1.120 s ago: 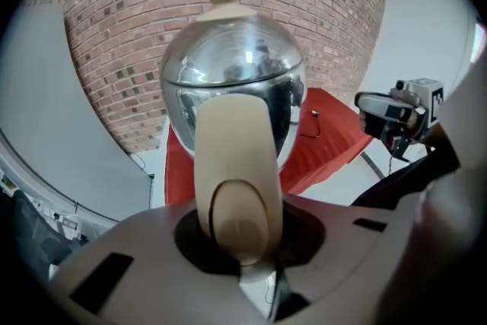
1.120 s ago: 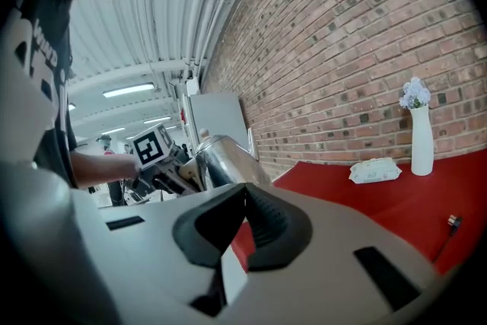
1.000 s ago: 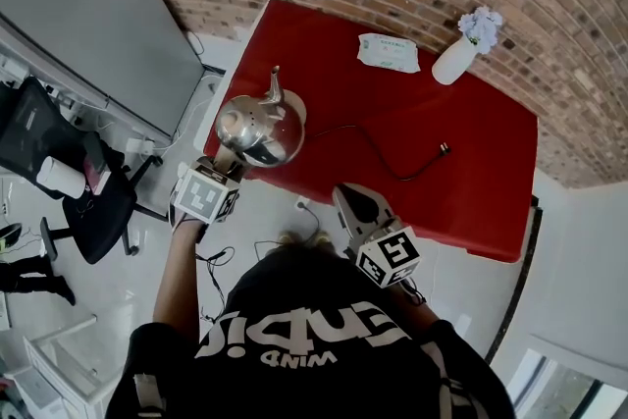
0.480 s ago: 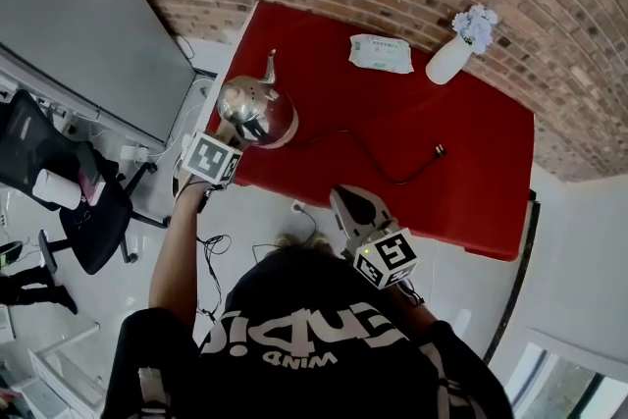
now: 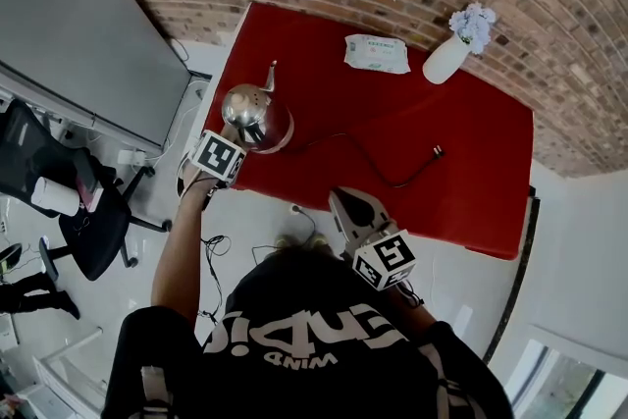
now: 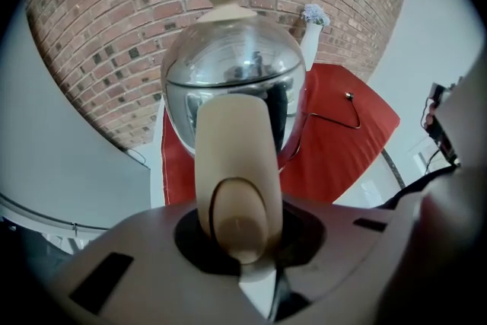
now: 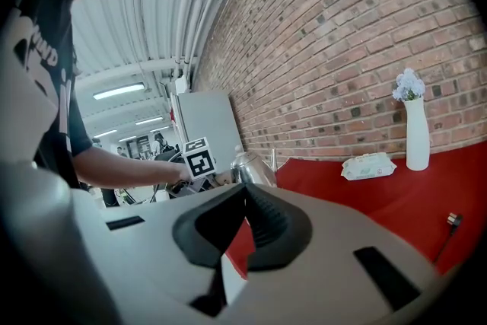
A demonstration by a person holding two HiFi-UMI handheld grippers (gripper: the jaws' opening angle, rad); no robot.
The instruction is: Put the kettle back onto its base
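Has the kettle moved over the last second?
Yes. Against the red table's left edge, the kettle has come inward, from overhanging that edge to lying over the cloth, and it looks lower.

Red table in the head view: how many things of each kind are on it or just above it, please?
Kettle: 1
Pack of wipes: 1
Vase with flowers: 1
Cable with plug: 1
Total: 4
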